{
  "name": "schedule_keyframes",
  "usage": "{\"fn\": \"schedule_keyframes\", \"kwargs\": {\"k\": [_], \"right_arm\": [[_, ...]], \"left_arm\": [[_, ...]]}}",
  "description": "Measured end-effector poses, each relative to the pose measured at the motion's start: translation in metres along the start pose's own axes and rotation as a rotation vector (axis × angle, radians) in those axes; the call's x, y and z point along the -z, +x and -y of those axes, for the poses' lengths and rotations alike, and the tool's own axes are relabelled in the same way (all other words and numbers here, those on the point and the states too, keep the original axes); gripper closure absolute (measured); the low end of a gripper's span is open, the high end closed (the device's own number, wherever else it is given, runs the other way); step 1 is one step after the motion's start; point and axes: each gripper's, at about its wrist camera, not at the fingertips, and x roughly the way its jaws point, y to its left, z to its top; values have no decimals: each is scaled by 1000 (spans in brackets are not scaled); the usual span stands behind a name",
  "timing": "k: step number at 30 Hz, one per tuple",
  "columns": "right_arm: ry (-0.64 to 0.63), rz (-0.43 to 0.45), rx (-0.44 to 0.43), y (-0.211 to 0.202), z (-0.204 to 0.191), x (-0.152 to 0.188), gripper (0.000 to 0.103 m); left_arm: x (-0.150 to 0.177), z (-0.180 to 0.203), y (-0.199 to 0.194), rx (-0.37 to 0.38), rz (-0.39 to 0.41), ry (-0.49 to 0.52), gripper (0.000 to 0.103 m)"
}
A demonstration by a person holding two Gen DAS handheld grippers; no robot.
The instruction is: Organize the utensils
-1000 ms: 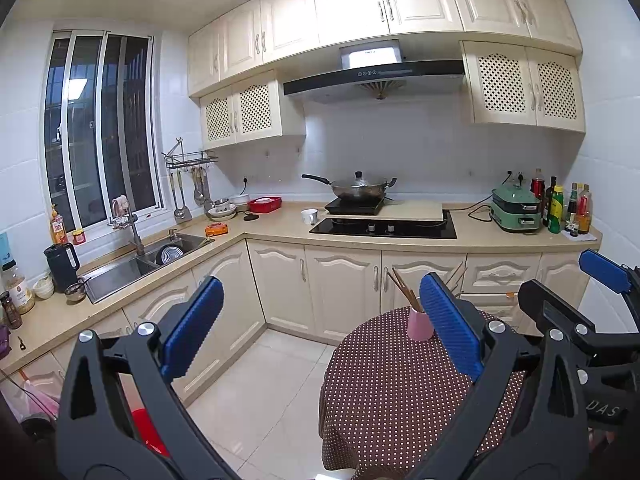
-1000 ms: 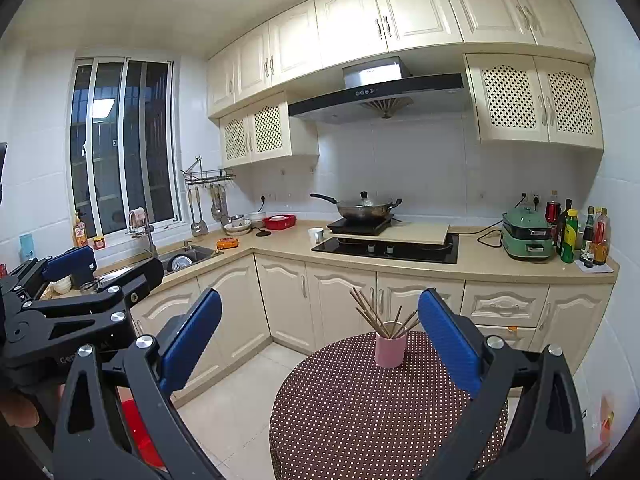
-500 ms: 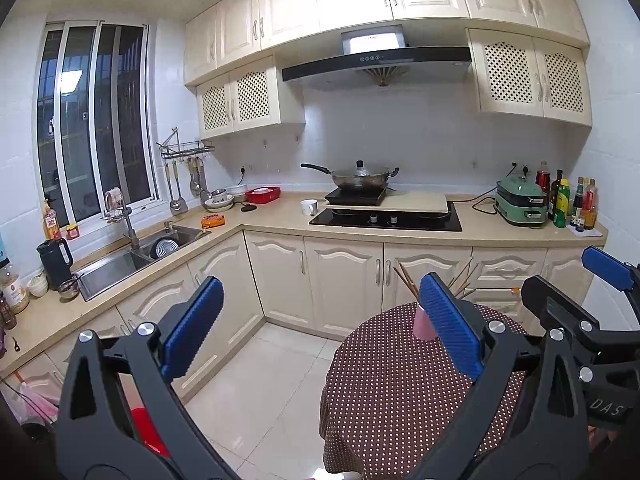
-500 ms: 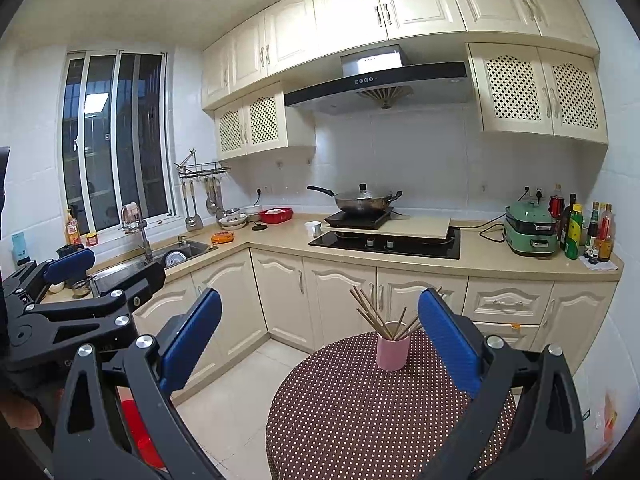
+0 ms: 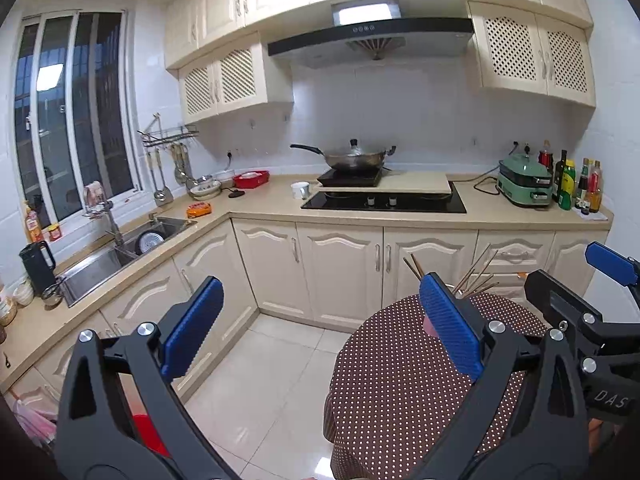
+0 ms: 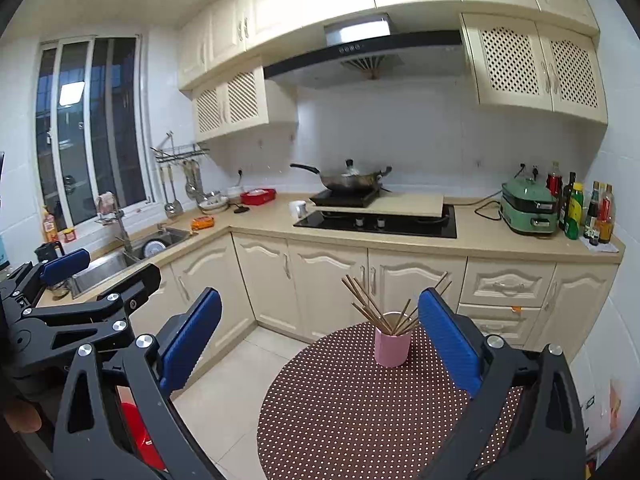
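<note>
Holding both of your grippers wide apart with nothing between the blue pads; your right gripper [image 6: 320, 344] hangs above the round table with the brown polka-dot cloth [image 6: 340, 412], your left gripper [image 5: 320, 336] sits off its left edge, over the pale tiled floor [image 5: 256, 384]; the brown wooden chopsticks [image 6: 376, 304] stand fanned out in a small pink cylindrical cup [image 6: 392, 344] near the table's far edge, well apart from both; beyond that, the beige kitchen counter [image 6: 480, 236] and a lidded steel wok [image 6: 348, 178].
</note>
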Motion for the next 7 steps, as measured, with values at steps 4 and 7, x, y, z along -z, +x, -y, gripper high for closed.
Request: {"fn": "schedule_keyframes", "kwargs": {"k": [4,7], "right_arm": [[15,-47,36,29,2,5,8],[37,-100,74,54,6,12,8]], "left_arm": [[1,-1,38,35,-44,16,6],[6,1,70,73,-96,30,6]]}}
